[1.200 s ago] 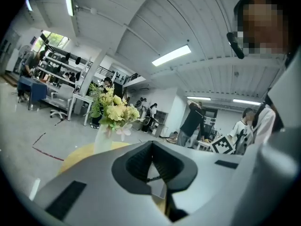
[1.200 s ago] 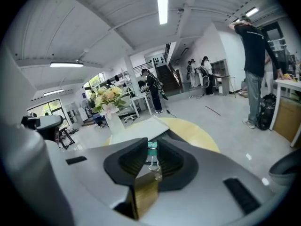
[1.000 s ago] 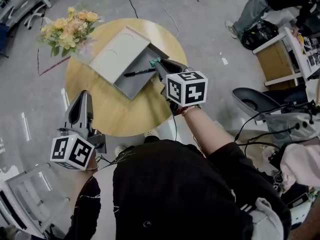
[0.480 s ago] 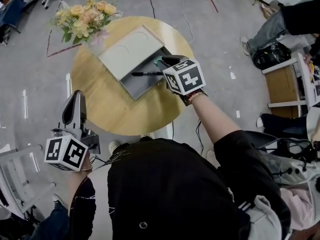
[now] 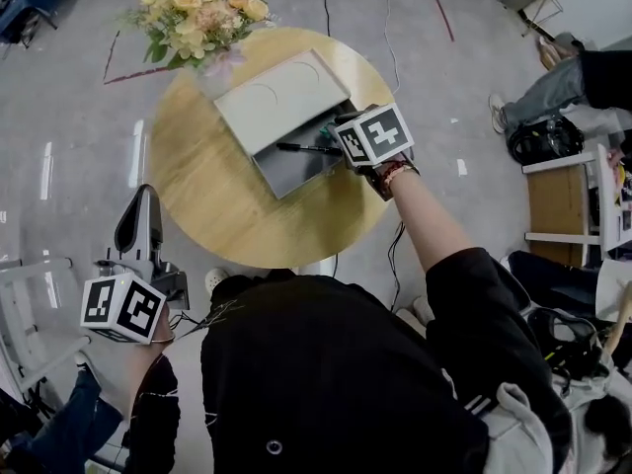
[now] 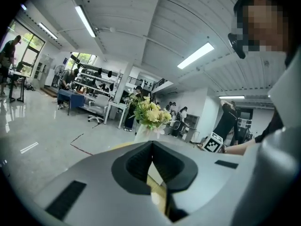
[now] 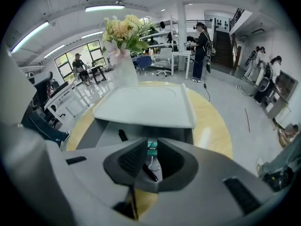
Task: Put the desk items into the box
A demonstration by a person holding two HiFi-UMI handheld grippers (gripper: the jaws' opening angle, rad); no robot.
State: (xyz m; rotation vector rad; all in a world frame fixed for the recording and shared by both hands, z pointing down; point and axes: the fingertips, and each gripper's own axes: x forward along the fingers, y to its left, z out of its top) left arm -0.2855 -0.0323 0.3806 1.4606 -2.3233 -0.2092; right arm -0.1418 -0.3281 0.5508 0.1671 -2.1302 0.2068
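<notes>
We hold a small green clip over the open box.
Nearest us, our left gripper hangs beside the round table, jaws pressed together on nothing. Farther out, our right gripper pinches the clip just above the box, where a black pen lies. Beyond are its lid and flowers.

A round wooden tabletop stood on a glossy grey floor. A shallow grey box sat on it, toward the far right side and turned at an angle to the rim. A pale lid covered the box's far part and left the near part open. At the far left edge stood a vase of yellow and pink flowers, just beside the lid's far corner. The near half showed bare wood.
</notes>
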